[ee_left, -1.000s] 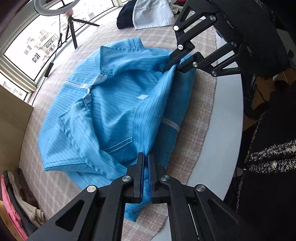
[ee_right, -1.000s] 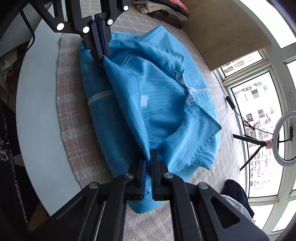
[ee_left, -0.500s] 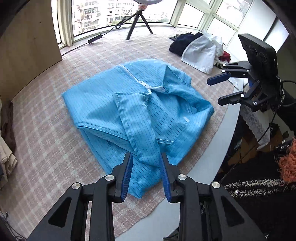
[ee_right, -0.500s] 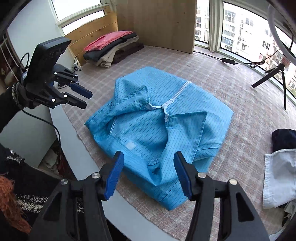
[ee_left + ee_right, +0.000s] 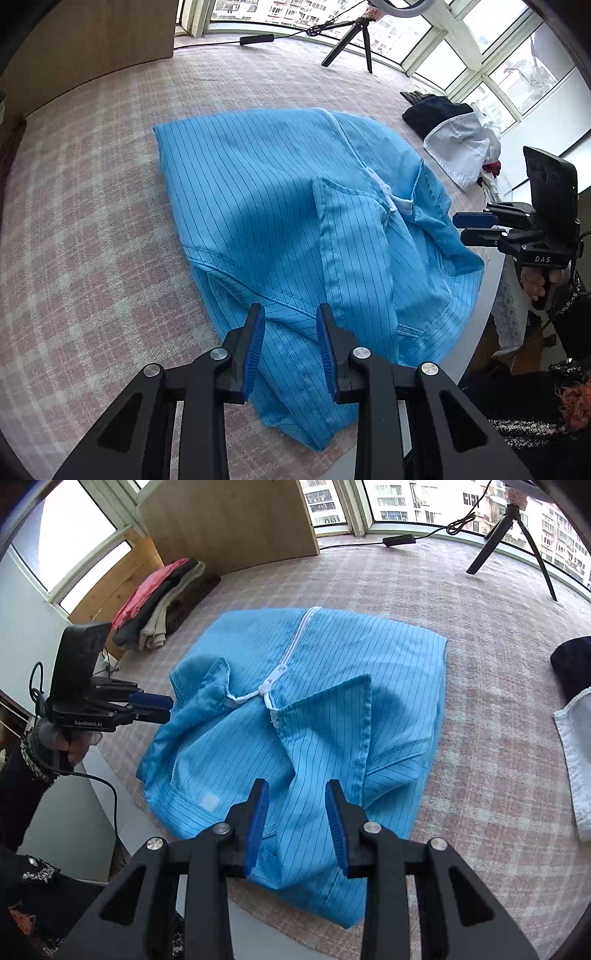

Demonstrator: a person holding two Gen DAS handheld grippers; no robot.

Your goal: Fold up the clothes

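Left wrist: blue jacket lies below the opening, empty left gripper.

My left gripper and right gripper are black angular frames with silver screws and ribbed blue pads, one marked "DAS", the other what looks like "CenRobot.AI", a black cable trailing past my black, white-flecked sleeve.

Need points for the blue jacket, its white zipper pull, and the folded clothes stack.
blue jacket (image 5: 332,709), right wrist view, on the striped front panel.
white zipper pull (image 5: 274,675), right wrist view, on the tab.
folded clothes stack (image 5: 159,602), right wrist view, on its top layers.
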